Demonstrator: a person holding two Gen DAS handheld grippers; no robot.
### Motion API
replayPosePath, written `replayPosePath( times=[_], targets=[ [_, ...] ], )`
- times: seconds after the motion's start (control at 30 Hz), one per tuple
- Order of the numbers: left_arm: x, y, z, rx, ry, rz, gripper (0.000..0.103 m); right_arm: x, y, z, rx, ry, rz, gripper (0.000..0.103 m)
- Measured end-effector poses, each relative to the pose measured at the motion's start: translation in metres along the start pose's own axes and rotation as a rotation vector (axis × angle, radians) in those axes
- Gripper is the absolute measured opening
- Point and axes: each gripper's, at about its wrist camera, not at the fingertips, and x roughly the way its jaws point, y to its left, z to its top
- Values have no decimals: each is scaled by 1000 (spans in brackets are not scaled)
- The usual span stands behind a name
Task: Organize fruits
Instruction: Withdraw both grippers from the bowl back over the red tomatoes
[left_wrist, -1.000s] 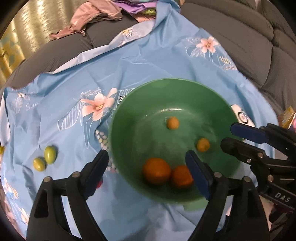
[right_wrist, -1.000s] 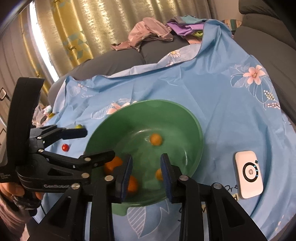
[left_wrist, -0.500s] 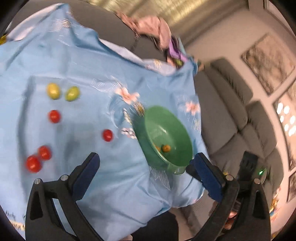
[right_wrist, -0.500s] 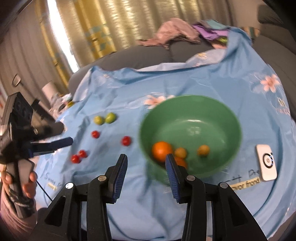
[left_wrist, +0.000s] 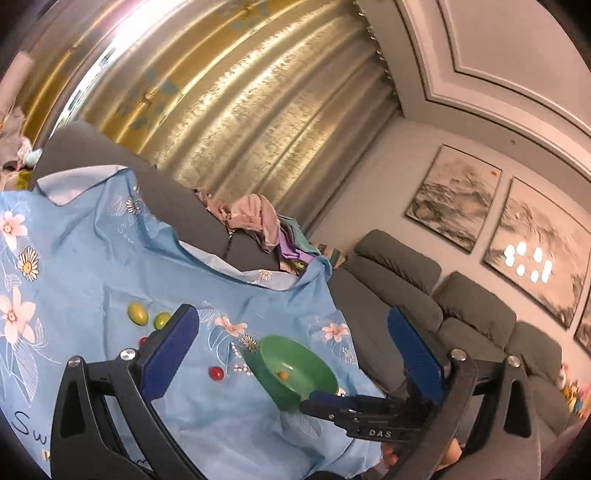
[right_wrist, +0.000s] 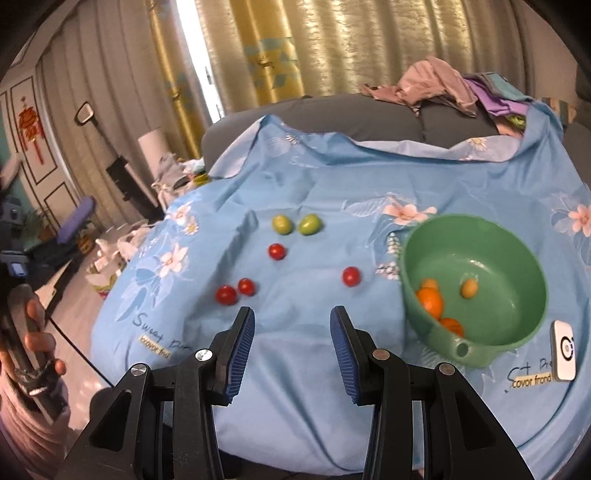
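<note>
- Loosely scattered on the blue flowered cloth (right_wrist: 295, 184), left of centre in the right wrist view, lie four red tomatoes (right_wrist: 351, 276) and two green fruits (right_wrist: 310, 224); the green pair sit side by side, highest in the frame.
- At centre right stands a green bowl (right_wrist: 517, 236), upright, its mouth facing up and its small handle tab towards the lower edge; inside are two oranges (right_wrist: 430, 300) against the near wall and two smaller orange fruits (right_wrist: 469, 288).
- A white device (right_wrist: 563, 349) lies just right of the bowl.
- The left wrist view shows the bowl small and tilted in the lower centre, with only one small fruit visible inside; one red tomato and the green pair show, and another tomato is half hidden behind a finger.
- That view alone takes in the grey sofa (left_wrist: 406, 280), framed pictures (left_wrist: 454, 195) and the gold curtain (left_wrist: 258, 92).
- The right gripper (right_wrist: 291, 339) has its fingers partly spread, nothing between them, above bare cloth.
- The left gripper (left_wrist: 295, 354) has its fingers spread wide and empty.
- At the left edge of the right wrist view, a hand (right_wrist: 37, 332) grips a handle.
</note>
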Motion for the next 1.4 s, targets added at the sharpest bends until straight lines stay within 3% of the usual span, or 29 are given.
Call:
replayPosePath(
  times=[0.17, 0.23, 0.33, 0.53, 0.63, 0.73, 0.93, 1.03, 1.1, 1.17, 1.3, 1.4],
  targets=[
    [24, 11, -19, 2, 190, 122, 103, 2, 7, -10, 4, 15, 2, 43],
    [30, 18, -26, 24, 229, 182, 103, 2, 8, -14, -1, 26, 7, 43],
    [30, 32, -34, 93, 288, 317, 102, 4, 4, -17, -10, 35, 9, 43],
    [33, 63, -49, 238, 420, 504, 102, 25, -14, -15, 37, 49, 40, 43],
    [35, 78, -57, 225, 476, 499, 102, 42, -18, -13, 55, 75, 63, 43],
    [53, 89, -67, 273, 562, 520, 101, 58, -13, -13, 46, 104, 94, 43],
    [81, 97, -74, 355, 669, 490, 86, 88, 6, -7, -49, 155, 145, 43],
    [93, 105, -76, 361, 712, 478, 84, 107, 14, 0, -90, 186, 169, 43],
    [102, 112, -78, 374, 745, 482, 83, 118, 14, 4, -102, 209, 185, 43],
    [109, 116, -80, 397, 778, 473, 76, 132, 16, 9, -114, 236, 191, 43],
    [120, 125, -82, 421, 828, 473, 74, 156, 18, 20, -123, 269, 234, 43],
    [129, 130, -85, 443, 871, 461, 64, 170, 22, 27, -134, 290, 268, 43]
  ],
)
